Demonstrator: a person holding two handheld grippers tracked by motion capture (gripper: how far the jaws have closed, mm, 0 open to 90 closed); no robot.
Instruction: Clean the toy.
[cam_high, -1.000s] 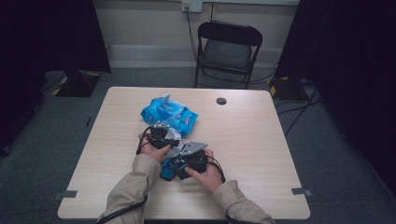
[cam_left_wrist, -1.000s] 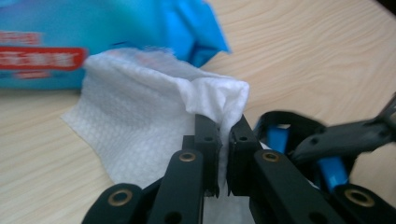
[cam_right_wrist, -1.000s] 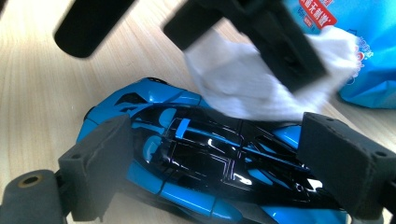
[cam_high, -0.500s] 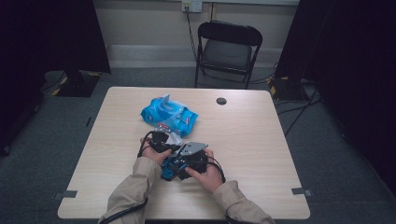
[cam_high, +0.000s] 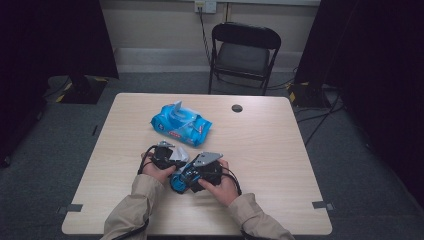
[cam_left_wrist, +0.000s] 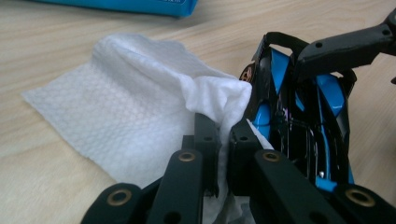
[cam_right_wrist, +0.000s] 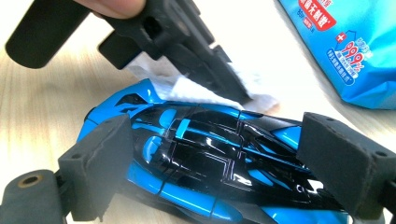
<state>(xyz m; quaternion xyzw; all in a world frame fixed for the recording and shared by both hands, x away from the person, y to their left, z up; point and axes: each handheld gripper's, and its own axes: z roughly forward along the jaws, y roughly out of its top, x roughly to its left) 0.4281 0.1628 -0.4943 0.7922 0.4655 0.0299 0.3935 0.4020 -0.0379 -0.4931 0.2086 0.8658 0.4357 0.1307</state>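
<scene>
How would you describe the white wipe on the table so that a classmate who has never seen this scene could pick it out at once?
Start at the pale wooden table and find the blue wipes pack near its middle. Just in front of it, toward the person, the left claw pinches a white wipe against a blue and black toy car. The wipe is the only soft, white, dimpled sheet there.

One toy car (cam_right_wrist: 219, 163), one wipe (cam_left_wrist: 135, 107), one wipes pack (cam_high: 181, 125)

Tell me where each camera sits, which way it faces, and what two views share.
High view: above the person's side, looking down at the table; forearms and both hands show.
Left gripper view: along fingers shut on the white wipe.
Right gripper view: along fingers flanking the toy car.
Both gripper views share car, wipe and wipes pack.
</scene>
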